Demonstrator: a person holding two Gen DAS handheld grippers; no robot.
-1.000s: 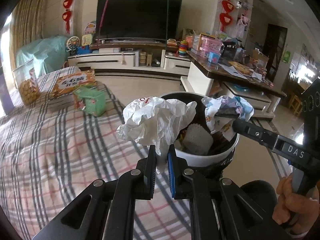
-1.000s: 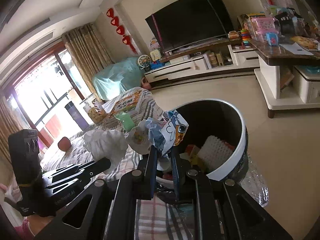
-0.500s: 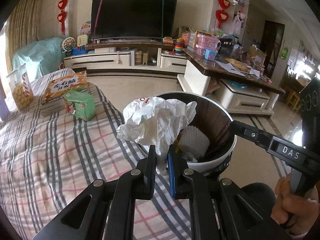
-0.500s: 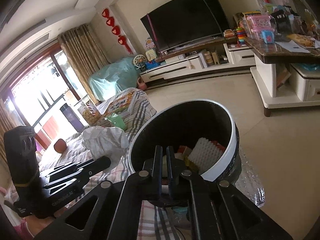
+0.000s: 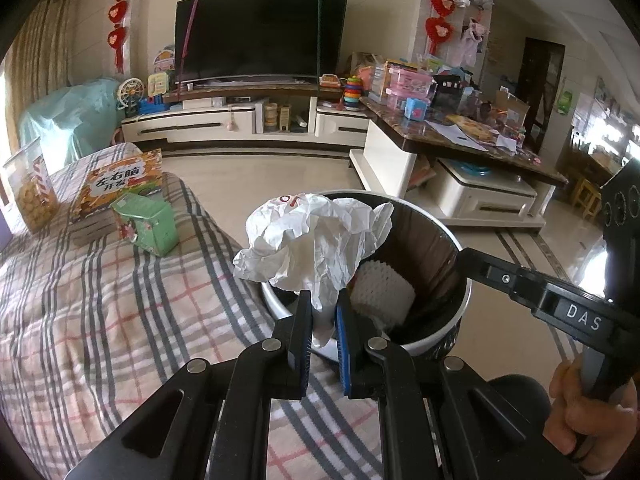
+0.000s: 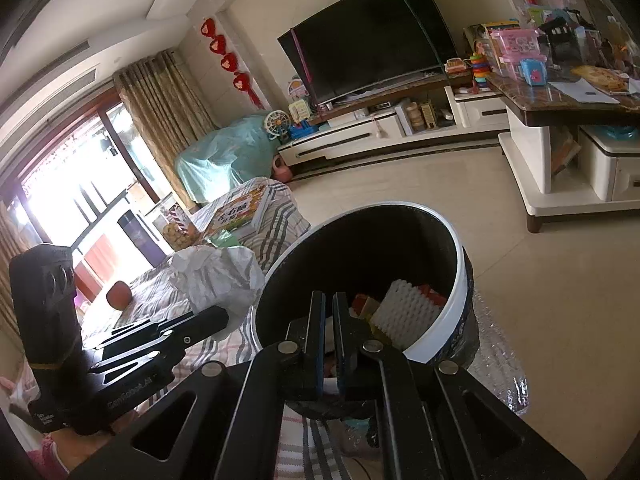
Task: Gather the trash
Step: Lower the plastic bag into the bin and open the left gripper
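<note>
While the left gripper (image 5: 323, 316) pinches the lower tail of a crumpled white paper wad (image 5: 316, 240), the bulk of the wad stands above the fingers, over the near-left rim of the trash bin (image 5: 460, 248). It is not yet inside.

Left of it, on the plaid cloth (image 5: 120, 300): a green carton (image 5: 146, 224), an orange box (image 5: 120, 182) and a snack jar (image 5: 30, 188), all well apart from the bin.

Judgement on handling: the wad looks very light, soft and springy; it should crush without harm. A grip on a thin tail may tear or slip, so a hold closer to the bulk would be safer.

Inside the bin: a white foam net sleeve (image 6: 408, 312) and some red-orange scraps.

Right gripper (image 6: 326, 312): fingers drawn close together with nothing between them, poised over the bin's near rim. Whether they touch the rim is hard to tell through the fisheye. A hand (image 5: 588, 412) holds its handle.
</note>
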